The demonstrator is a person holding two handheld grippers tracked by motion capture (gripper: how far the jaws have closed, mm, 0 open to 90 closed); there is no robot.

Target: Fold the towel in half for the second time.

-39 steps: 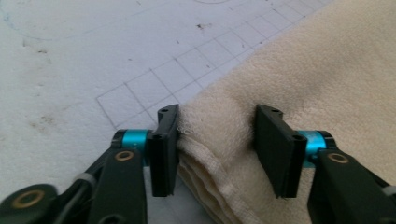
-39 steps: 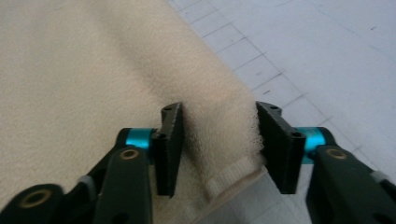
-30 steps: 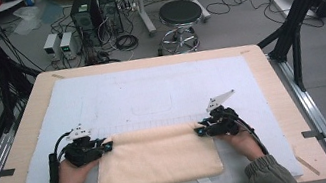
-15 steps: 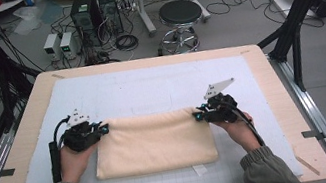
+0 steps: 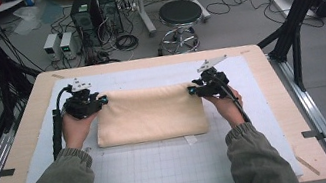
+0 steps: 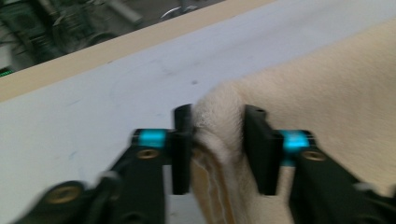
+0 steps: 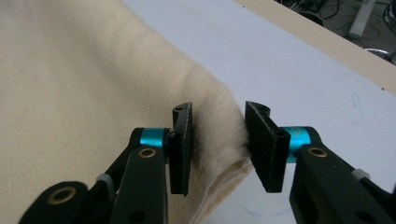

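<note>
High view first: my left gripper (image 5: 102, 101) and my right gripper (image 5: 192, 90) now sit at the two far corners of the folded cream towel (image 5: 150, 114), farther up the table (image 5: 274, 102) than a second ago, when both were down near my edge of it. The towel has come along too; it used to lie close to me on the white grid mat (image 5: 164, 167) and now rests around the mat's middle, folded flat, long side running left to right.

Both pairs of jaws have just been opening. In the left gripper view the towel's corner (image 6: 219, 121) stands between my jaws, brushing the left pad while a gap shows beside the right one, so that grip is let go. In the right gripper view the other corner (image 7: 215, 121) bulges between the spread jaws, lying against the left pad with the right pad clear of it: released as well.

No brand or label can be read on the towel; the mat carries only faint grid lines, and any printing on it is too small to make out
</note>
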